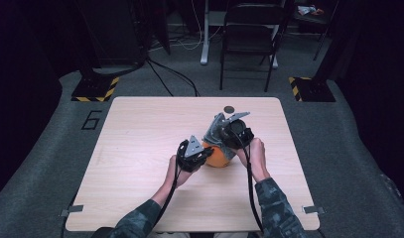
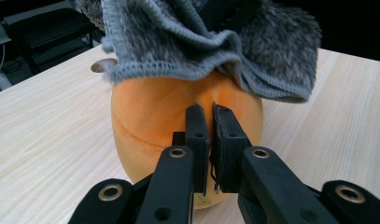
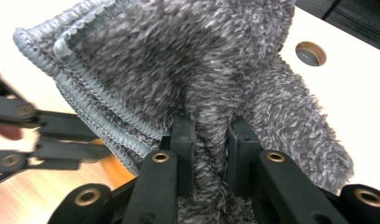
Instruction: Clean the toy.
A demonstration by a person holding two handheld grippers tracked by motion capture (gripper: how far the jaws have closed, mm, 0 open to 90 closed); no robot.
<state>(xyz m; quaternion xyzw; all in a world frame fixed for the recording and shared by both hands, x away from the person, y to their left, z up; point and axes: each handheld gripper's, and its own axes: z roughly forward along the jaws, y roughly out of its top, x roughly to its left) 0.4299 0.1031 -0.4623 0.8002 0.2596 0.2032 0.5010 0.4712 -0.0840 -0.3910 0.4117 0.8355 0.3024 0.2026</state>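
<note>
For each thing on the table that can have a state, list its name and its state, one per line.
Left gripper: shut, jaw tips against the orange ball.
Right gripper: shut on the grey cloth.
Grey cloth: bunched, draped over the ball's top.
Orange ball: resting on the table, partly covered.

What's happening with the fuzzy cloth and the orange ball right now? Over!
Left gripper shut, pinching the orange ball. Right gripper shut on the grey fuzzy cloth, draped over the ball's top. Nothing blocking on the table.

Pale wooden table (image 1: pixel 140 148), round hole (image 1: pixel 229 109) near far edge — black folding chair (image 1: pixel 249 34) beyond
</note>
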